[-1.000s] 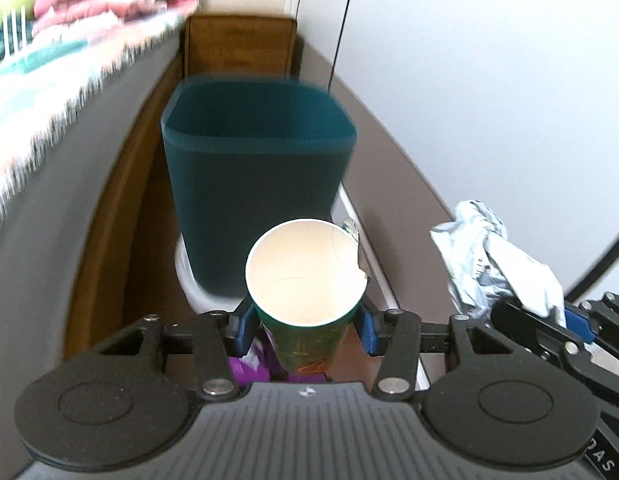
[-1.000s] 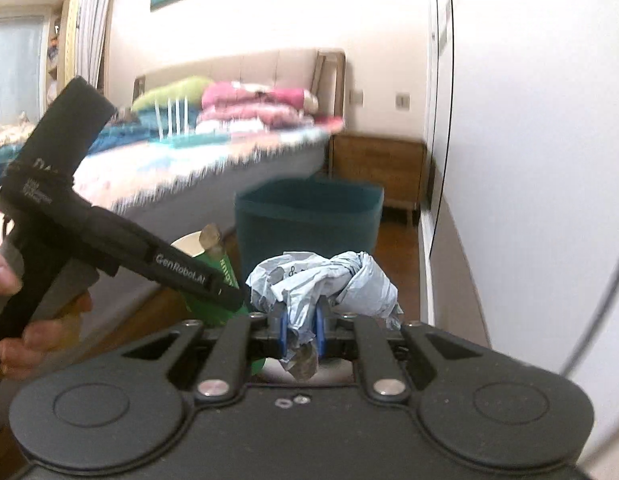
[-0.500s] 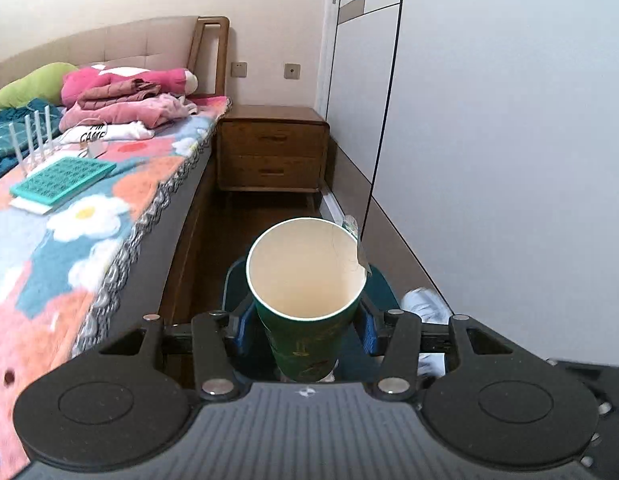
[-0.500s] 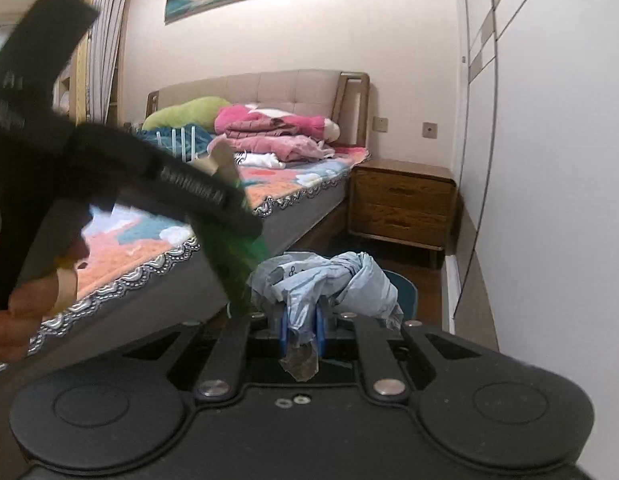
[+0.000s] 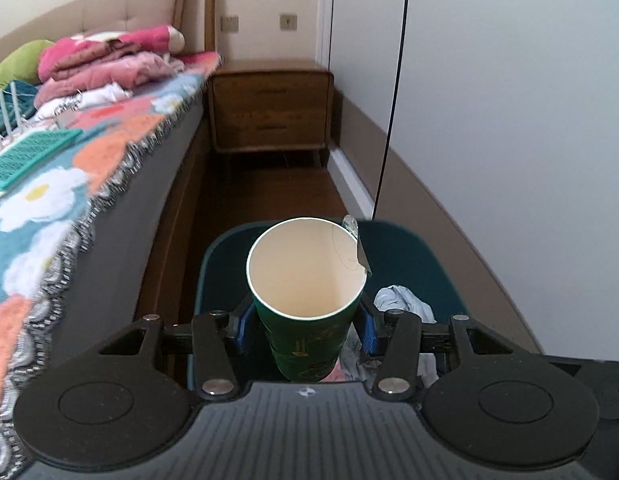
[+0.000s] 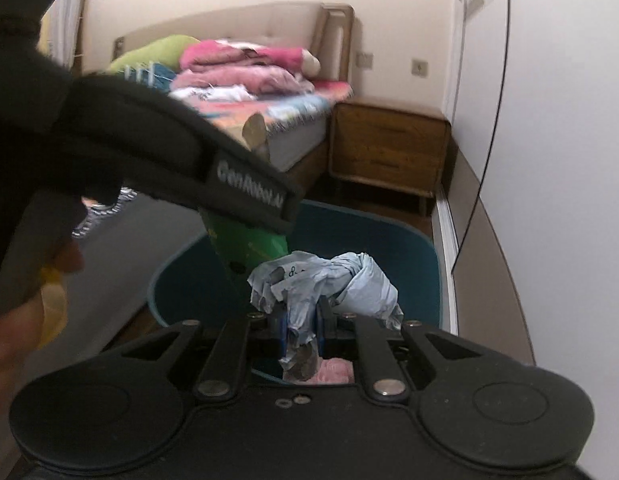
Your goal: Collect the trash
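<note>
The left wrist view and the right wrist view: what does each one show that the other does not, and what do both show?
Only the left wrist view shows the pale inside of the green paper cup, which is empty, the left gripper shut on it, and a teal grid mat on the bed.

Only the right wrist view shows the right gripper shut on the crumpled blue-grey wrapper, the left gripper's black body from outside, and a person's hand.

Both show the teal trash bin below, the wooden nightstand, and the pink folded clothes.

A wooden nightstand (image 5: pixel 271 110) stands beside the bed (image 5: pixel 69 184) piled with pink clothes (image 5: pixel 109 60)
</note>
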Action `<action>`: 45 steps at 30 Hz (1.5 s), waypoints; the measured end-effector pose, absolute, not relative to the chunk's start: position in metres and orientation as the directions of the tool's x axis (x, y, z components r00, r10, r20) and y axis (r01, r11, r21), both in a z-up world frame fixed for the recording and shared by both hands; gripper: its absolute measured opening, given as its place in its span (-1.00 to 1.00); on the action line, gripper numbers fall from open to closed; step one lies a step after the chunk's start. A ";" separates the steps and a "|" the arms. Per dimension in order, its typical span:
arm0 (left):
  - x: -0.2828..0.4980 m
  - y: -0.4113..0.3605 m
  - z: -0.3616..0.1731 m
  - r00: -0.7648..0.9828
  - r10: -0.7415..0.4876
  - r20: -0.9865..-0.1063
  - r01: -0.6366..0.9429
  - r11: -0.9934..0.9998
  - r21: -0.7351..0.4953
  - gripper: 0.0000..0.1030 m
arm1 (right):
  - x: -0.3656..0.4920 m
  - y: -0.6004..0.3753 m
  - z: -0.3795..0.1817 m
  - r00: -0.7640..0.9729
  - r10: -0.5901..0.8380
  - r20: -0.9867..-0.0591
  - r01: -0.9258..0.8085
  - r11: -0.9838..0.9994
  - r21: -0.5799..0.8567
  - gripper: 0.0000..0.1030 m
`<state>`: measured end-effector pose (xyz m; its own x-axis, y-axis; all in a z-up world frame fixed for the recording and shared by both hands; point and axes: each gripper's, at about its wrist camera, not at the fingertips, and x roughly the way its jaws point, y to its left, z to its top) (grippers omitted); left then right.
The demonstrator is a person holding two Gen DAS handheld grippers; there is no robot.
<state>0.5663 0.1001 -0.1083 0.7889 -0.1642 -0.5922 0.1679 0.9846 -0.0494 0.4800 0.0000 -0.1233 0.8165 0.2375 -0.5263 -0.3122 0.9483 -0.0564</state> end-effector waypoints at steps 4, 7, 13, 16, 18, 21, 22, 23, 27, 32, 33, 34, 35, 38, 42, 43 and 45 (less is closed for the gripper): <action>0.587 0.092 -0.135 0.736 -0.149 -0.660 0.167 0.985 -0.037 -0.06 | 0.489 0.001 -0.135 0.805 0.211 -0.555 -0.296 0.953 -0.067 -0.69; 0.597 0.089 -0.153 0.696 -0.142 -0.704 0.168 0.985 -0.033 -0.05 | 0.494 0.002 -0.139 0.796 0.202 -0.571 -0.291 0.954 -0.068 -0.56; 0.602 0.088 -0.166 0.657 -0.172 -0.734 0.174 0.982 -0.074 -0.03 | 0.490 0.001 -0.140 0.789 0.180 -0.588 -0.279 0.957 -0.080 -0.38; 0.596 0.090 -0.162 0.677 -0.174 -0.715 0.167 0.983 -0.082 0.13 | 0.485 0.000 -0.139 0.789 0.194 -0.583 -0.289 0.954 -0.073 -0.18; 0.590 0.091 -0.157 0.688 -0.186 -0.701 0.171 0.981 -0.092 0.30 | 0.477 -0.003 -0.136 0.799 0.194 -0.570 -0.286 0.955 -0.075 -0.14; 0.576 0.093 -0.147 0.712 -0.186 -0.677 0.166 0.982 -0.095 0.31 | 0.466 -0.006 -0.130 0.811 0.199 -0.550 -0.279 0.958 -0.064 -0.10; 0.571 0.094 -0.143 0.721 -0.179 -0.669 0.159 0.983 -0.092 0.31 | 0.461 -0.007 -0.126 0.816 0.206 -0.540 -0.278 0.959 -0.055 -0.07; 0.566 0.095 -0.139 0.729 -0.177 -0.662 0.153 0.984 -0.094 0.31 | 0.456 -0.010 -0.123 0.818 0.217 -0.532 -0.283 0.958 -0.044 0.01; 0.536 0.095 -0.124 0.754 -0.179 -0.632 0.156 0.984 -0.092 0.31 | 0.431 -0.017 -0.114 0.826 0.252 -0.505 -0.305 0.952 -0.023 0.12; 0.498 0.093 -0.113 0.777 -0.181 -0.603 0.156 0.983 -0.094 0.31 | 0.394 -0.029 -0.110 0.831 0.265 -0.489 -0.312 0.950 -0.015 0.24; 0.490 0.093 -0.112 0.777 -0.187 -0.602 0.156 0.982 -0.104 0.31 | 0.389 -0.032 -0.110 0.832 0.263 -0.489 -0.309 0.951 -0.014 0.28; 0.483 0.093 -0.112 0.777 -0.188 -0.600 0.152 0.982 -0.110 0.31 | 0.385 -0.033 -0.110 0.832 0.265 -0.487 -0.310 0.951 -0.012 0.31; 0.475 0.093 -0.112 0.778 -0.192 -0.597 0.154 0.981 -0.116 0.31 | 0.379 -0.036 -0.111 0.834 0.267 -0.483 -0.310 0.951 -0.009 0.40; 0.454 0.090 -0.115 0.780 -0.197 -0.593 0.163 0.980 -0.111 0.38 | 0.360 -0.045 -0.118 0.841 0.259 -0.475 -0.297 0.955 -0.003 0.47; 0.428 0.086 -0.130 0.776 -0.197 -0.600 0.162 0.980 -0.112 0.52 | 0.333 -0.058 -0.137 0.836 0.263 -0.481 -0.282 0.959 0.035 0.61; 0.423 0.085 -0.136 0.769 -0.197 -0.608 0.160 0.980 -0.114 0.53 | 0.328 -0.062 -0.143 0.839 0.256 -0.480 -0.273 0.961 0.037 0.65; 0.413 0.085 -0.148 0.756 -0.204 -0.622 0.161 0.979 -0.126 0.53 | 0.315 -0.069 -0.157 0.842 0.246 -0.480 -0.256 0.965 0.046 0.73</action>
<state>0.4134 0.0847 -0.1476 0.7562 -0.2044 -0.6217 0.1609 0.9789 -0.1260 0.3153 -0.0688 -0.1573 0.8419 0.2464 -0.4802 -0.2564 0.9655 0.0458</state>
